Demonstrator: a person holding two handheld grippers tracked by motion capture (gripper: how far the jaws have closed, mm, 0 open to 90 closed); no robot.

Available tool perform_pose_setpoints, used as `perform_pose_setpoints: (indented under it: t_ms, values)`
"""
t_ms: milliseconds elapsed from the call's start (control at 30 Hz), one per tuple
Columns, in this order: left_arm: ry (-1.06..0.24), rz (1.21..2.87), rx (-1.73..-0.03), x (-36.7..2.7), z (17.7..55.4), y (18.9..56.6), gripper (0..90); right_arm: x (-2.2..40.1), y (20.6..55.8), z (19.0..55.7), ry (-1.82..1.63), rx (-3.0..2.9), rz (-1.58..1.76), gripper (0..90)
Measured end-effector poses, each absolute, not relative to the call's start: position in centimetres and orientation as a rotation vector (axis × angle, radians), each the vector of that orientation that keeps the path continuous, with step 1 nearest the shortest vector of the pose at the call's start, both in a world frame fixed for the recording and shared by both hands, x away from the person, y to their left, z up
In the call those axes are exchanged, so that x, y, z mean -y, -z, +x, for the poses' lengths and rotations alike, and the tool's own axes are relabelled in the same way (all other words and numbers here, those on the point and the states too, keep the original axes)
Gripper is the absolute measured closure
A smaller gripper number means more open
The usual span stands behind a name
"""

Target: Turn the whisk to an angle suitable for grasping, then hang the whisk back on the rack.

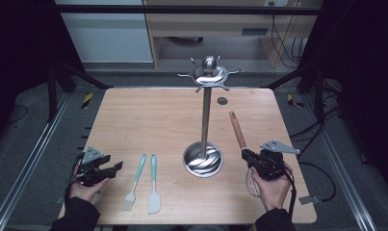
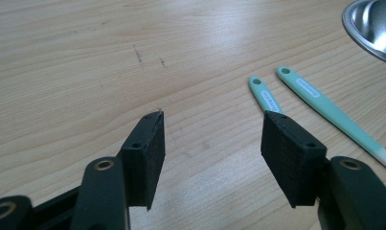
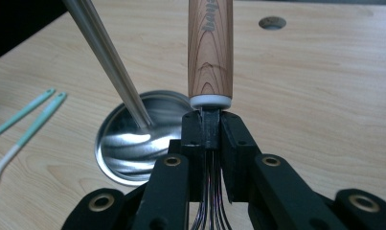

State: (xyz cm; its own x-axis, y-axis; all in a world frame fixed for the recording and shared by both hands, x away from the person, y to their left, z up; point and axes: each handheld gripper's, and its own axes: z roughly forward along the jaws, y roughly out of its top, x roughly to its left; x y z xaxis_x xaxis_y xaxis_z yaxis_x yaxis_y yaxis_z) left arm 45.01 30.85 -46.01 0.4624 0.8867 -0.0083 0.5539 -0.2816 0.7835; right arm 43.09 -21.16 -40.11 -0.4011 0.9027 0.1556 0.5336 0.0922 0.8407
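table (image 1: 148,115): pale wood, matt, fine straight grain, a few faint scuffs
whisk (image 3: 210,52): handle of reddish-brown wood with clear grain, smooth; white glossy collar; thin metal wires below
rack (image 1: 205,120): polished metal, mirror-bright base and pole
brush (image 1: 135,180): mint-green plastic handle, smooth
spatula (image 1: 153,185): mint-green plastic handle, pale matt blade
right gripper (image 3: 210,125): black matt pads
left gripper (image 2: 212,153): black pads, rough foam-like faces

Dark sleeves were worn on both forearms. Each gripper — left gripper (image 1: 115,167) and right gripper (image 1: 244,154) — was built of matte black links, joined by brass-ringed pivot holes. The fingers (image 2: 145,153) were capped with flat black foam pads. A grey three-cornered plate (image 1: 279,147) was mounted on top, and a black cable (image 1: 292,190) trailed behind.
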Motion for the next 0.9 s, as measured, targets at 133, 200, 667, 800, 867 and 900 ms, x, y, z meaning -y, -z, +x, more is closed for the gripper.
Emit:
perform_pose_setpoints:
  t_ms: [133,200,667,800,867,900]
  values:
    - [-0.563,1.968,-1.195,-30.7,45.0,46.0,40.8,21.3,39.3,42.7,-1.273,-1.95,1.378,81.3]
    - [-0.557,1.976,-1.193,-30.7,45.0,45.9,40.7,21.3,39.1,42.7,-1.282,-1.943,1.374,81.3]
    - [-0.553,1.991,-1.188,-30.2,44.8,45.8,39.9,21.8,36.1,40.9,-1.399,-1.826,1.273,81.3]
    - [-0.551,1.991,-1.187,-30.1,44.8,45.8,39.6,21.7,35.3,40.4,-1.429,-1.809,1.243,81.3]
    - [-0.55,1.995,-1.186,-30.0,44.8,45.8,39.5,21.6,34.9,40.1,-1.444,-1.798,1.228,81.3]
    - [-0.55,1.996,-1.185,-30.0,44.8,45.8,39.5,21.6,34.7,40.0,-1.451,-1.793,1.219,81.4]
